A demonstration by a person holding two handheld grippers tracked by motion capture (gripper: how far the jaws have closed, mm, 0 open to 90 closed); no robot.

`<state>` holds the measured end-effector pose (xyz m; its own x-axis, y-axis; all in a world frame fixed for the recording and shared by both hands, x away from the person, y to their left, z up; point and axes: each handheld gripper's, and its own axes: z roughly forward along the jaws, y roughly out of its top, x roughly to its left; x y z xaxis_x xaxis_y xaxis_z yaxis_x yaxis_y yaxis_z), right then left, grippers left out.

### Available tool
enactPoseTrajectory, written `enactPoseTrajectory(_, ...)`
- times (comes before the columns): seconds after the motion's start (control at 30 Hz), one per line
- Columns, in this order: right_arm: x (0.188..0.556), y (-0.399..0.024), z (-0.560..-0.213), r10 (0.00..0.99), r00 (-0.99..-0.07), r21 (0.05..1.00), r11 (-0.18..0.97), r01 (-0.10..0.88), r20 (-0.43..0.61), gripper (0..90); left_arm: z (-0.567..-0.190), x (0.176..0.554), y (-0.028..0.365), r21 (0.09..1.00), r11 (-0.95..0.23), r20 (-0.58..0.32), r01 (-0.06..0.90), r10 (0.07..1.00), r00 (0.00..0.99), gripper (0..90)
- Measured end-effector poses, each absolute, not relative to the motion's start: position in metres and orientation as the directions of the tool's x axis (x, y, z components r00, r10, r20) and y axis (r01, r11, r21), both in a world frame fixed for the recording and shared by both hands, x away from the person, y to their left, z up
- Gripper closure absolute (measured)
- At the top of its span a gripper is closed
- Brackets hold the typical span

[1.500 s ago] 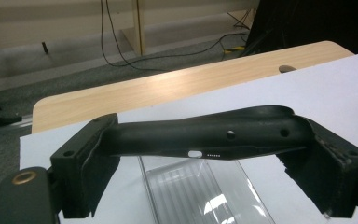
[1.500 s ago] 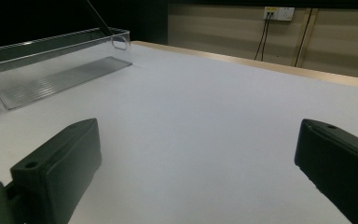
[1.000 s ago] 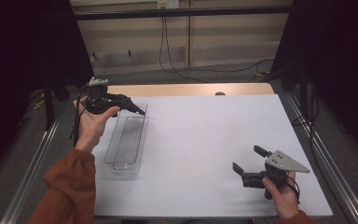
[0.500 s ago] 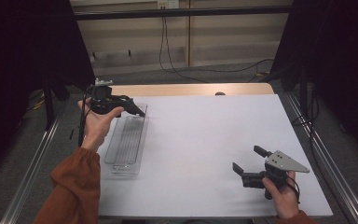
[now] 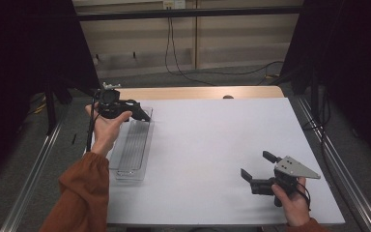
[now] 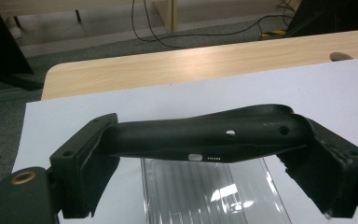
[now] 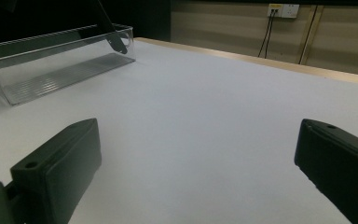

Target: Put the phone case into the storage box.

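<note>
Two grippers: left gripper (image 5: pixel 136 111) clamped crosswise on a black curved handle (image 6: pixel 205 135), held just above the far end of the clear tray (image 5: pixel 130 150), probably for lowering inside; right gripper (image 5: pixel 257 170) wide and empty, well right of the tray

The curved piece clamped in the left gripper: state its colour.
Matte black curved piece, clearest in the left gripper view.
</note>
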<state>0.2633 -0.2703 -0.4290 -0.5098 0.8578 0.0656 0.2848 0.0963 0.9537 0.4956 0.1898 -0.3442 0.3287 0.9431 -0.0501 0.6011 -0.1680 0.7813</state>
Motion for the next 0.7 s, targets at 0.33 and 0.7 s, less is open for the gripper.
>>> enactPoseTrajectory(0.33, 0.2638, -0.2698, -0.43, 0.856, -0.513, 0.953, 0.1, 0.287, 0.065, 0.0, -0.3475, 0.4986, 0.1873, 0.78, -0.161, -0.041, 0.605, 0.951, 0.306, 14.1)
enactPoseTrajectory(0.7, 0.2638, -0.2704, -0.4306, 0.855, -0.515, 0.952, 0.102, 0.288, 0.065, 0.1, -0.3525, 0.503, 0.1846, 0.791, -0.147, -0.047, 0.594, 0.953, 0.298, 13.4)
